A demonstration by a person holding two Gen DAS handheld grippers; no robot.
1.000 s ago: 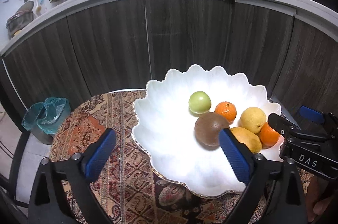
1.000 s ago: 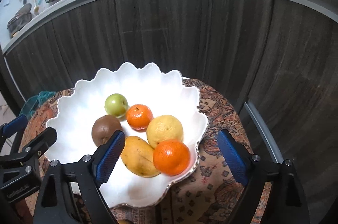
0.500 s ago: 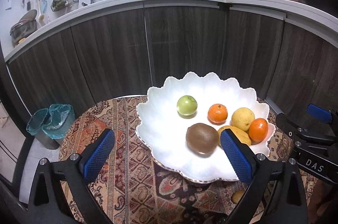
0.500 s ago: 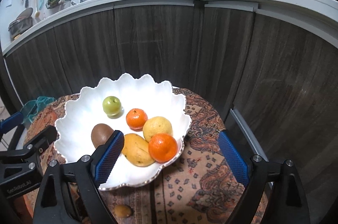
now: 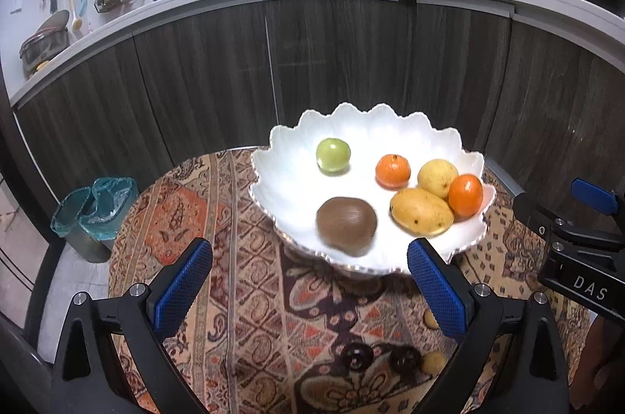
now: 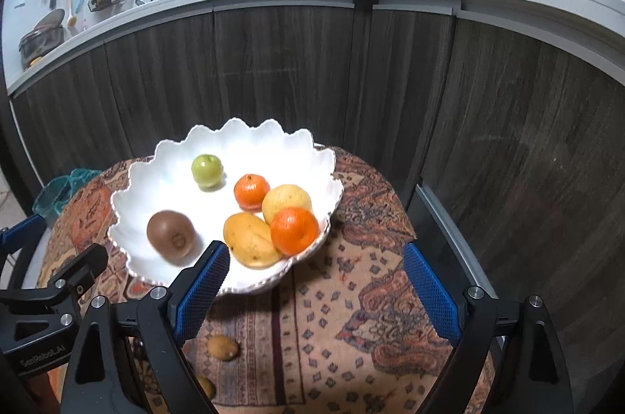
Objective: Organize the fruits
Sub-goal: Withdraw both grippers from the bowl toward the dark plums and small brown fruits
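A white scalloped bowl (image 5: 291, 175) (image 6: 156, 187) stands on a patterned cloth. In it lie a green apple (image 5: 333, 155) (image 6: 207, 170), two oranges (image 5: 392, 171) (image 5: 465, 195), a yellow citrus (image 5: 437, 177), a mango (image 5: 422, 211) (image 6: 250, 244) and a blurred brown kiwi (image 5: 346, 231) (image 6: 171, 236), which sits apart from the mango. My left gripper (image 5: 308, 281) is open and empty, just short of the bowl's near rim. My right gripper (image 6: 315, 287) is open and empty at the bowl's right front, over the cloth.
Small loose fruits lie on the cloth (image 5: 242, 257) near me: two dark ones (image 5: 355, 355), a yellowish one (image 5: 433, 361) and a brownish one (image 6: 222, 347). A bin with a teal liner (image 5: 95, 214) stands on the floor at left. Dark cabinets close the far side.
Both grippers have drawn back from the bowl, which now looks smaller and farther. The kiwi now lies farther left of the mango. Loose fruits on the cloth have come into view.
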